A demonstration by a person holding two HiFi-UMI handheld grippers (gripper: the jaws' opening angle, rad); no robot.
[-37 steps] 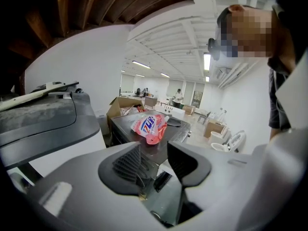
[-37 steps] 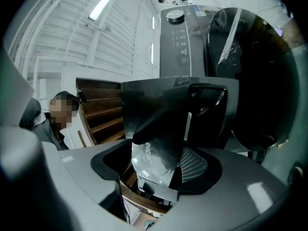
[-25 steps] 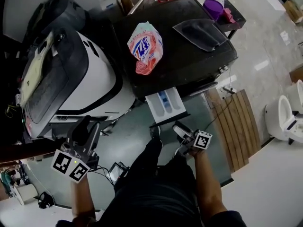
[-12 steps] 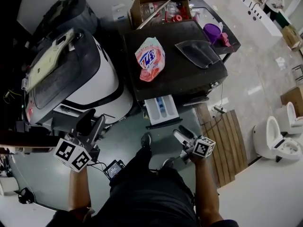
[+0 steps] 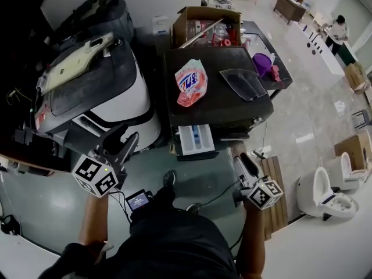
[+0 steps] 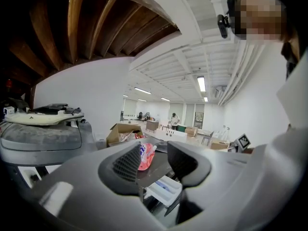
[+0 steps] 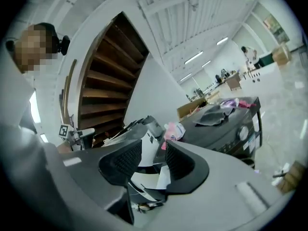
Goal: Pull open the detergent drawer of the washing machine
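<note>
The dark-topped washing machine (image 5: 232, 106) stands in the middle of the head view, its white detergent drawer (image 5: 196, 139) pulled out toward me with blue inside. My left gripper (image 5: 125, 138) hangs open left of the drawer, apart from it; its own view looks through its jaws (image 6: 154, 160) at the drawer (image 6: 166, 189). My right gripper (image 5: 243, 160) is raised to the right of the drawer and touches nothing. Its jaws (image 7: 154, 160) are closing with nothing between them. A pink detergent bag (image 5: 190, 81) lies on the machine's top.
A white and grey machine (image 5: 87, 92) stands at the left. A dark tray (image 5: 244, 80) and purple container (image 5: 263, 61) sit on the washer's top, a cardboard box (image 5: 206, 22) behind. At the right are a wooden slat platform (image 5: 273, 182) and a toilet (image 5: 325, 190).
Both grippers have risen and drawn back from the drawer, the right one farther and with a roll. Its jaws have narrowed. The drawer stays pulled out.
</note>
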